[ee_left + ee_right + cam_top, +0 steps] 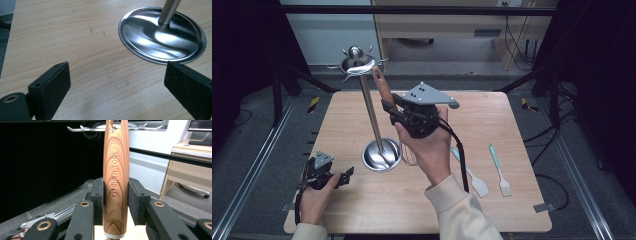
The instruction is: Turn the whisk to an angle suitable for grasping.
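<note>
1. The wooden handle (116,180), stamped "KITCHEN TOOL", is standing upright between the pads of the right gripper (115,201), which are pressing on both its sides.
2. In the high view that handle (383,90) is reaching up to the hooked top (356,62) of the steel stand (372,112), its upper end sitting at one of the hooks; whether it is hanging on the hook I cannot tell.
3. The right gripper (388,111) is being held raised above the table (362,210), beside the stand's pole.
4. The stand's round base (382,155) is resting on the table near its middle, with thin wires of a whisk head (409,155) just beside it.
5. The left gripper (346,176) is lying low at the near left of the table, its jaws spread wide with nothing between them, facing the base (162,35).
6. A white spatula (473,175) and a light blue brush (499,172) are lying on the table to the right.
</note>
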Motion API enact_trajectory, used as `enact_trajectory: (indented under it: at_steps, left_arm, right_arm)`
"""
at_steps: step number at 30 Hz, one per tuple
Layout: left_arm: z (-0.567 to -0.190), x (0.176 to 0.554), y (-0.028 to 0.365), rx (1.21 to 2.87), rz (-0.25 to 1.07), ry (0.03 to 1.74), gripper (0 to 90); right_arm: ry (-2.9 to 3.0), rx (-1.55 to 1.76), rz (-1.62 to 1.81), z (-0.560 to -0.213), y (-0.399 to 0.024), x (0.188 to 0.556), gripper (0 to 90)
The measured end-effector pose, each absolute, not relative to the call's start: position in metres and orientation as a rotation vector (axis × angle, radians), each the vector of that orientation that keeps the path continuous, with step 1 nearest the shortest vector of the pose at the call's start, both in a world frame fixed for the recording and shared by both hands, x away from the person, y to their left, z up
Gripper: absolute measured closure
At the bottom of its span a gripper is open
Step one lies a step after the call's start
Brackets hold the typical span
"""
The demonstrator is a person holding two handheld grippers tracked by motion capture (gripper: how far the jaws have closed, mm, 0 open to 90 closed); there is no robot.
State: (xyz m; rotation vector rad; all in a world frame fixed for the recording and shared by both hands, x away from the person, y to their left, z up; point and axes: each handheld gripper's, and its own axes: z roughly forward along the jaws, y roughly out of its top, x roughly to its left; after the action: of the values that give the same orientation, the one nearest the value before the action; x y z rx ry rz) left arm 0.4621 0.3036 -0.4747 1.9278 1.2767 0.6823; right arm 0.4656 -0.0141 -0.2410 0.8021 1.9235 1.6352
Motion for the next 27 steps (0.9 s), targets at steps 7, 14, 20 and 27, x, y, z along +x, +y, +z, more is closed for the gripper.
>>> enact_trajectory:
  at_steps: [7, 14, 20, 27]
  left_arm:
    - [-0.4746, 0.4620, 0.3033, 1.929, 0.682, 1.275, 6.4]
    - [-0.4746, 0.4620, 0.3030, 1.930, 0.681, 1.274, 6.4]
    - [-0.4748, 0.4622, 0.3032, 1.930, 0.682, 1.274, 6.4]
    - [-0.4751, 0.4624, 0.3025, 1.930, 0.679, 1.274, 6.5]
  right_arm:
    - [1.916, 0.804, 1.634, -0.2413, -0.0133, 0.4659, 68.7]
    - [1.922, 0.805, 1.634, -0.2404, -0.0139, 0.4663, 68.7]
    - [1.931, 0.802, 1.627, -0.2421, -0.0113, 0.4677, 68.7]
    - [1.933, 0.810, 1.629, -0.2437, -0.0099, 0.4709, 68.8]
